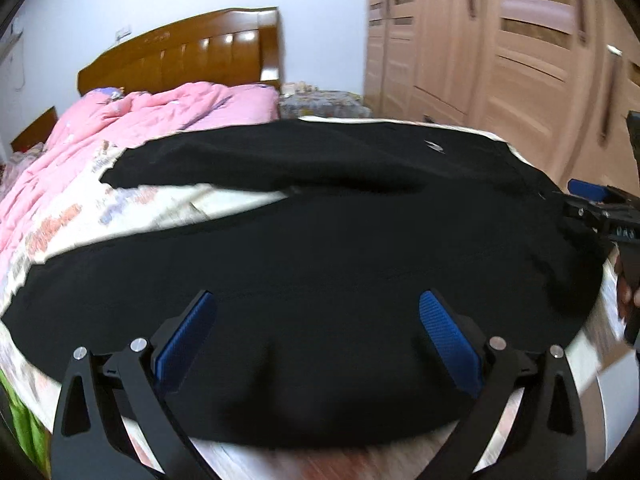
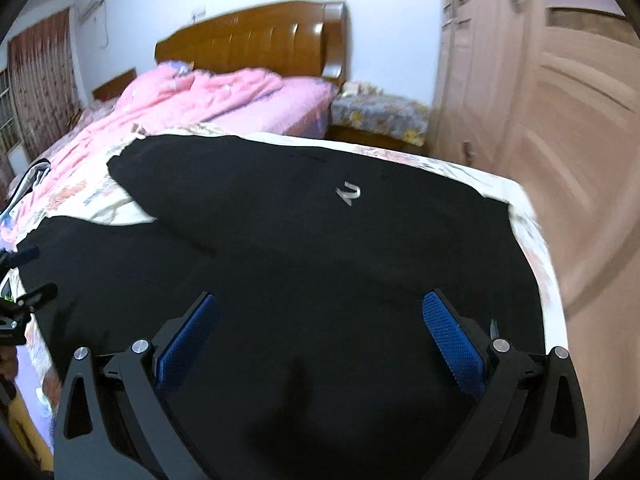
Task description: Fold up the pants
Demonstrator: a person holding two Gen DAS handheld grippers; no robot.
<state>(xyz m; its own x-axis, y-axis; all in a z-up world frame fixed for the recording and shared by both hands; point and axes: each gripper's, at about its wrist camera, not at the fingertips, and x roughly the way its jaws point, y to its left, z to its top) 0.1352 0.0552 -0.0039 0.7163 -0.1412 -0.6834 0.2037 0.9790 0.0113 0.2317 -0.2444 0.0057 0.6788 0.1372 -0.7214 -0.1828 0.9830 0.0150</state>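
so the black pants (image 1: 320, 240) are spread flat on the bed (image 1: 120, 208), long axis running left-right across both frames, near edge right under the left gripper (image 1: 318, 336) and right gripper (image 2: 320, 336), both spread wide and empty.

Two close wrist views over the pants (image 1: 320, 240) toward the headboard (image 2: 256, 40) (shared).

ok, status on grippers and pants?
Left gripper open, right gripper open, both empty. Pants flat on bed, legs apart. Nothing in the way.
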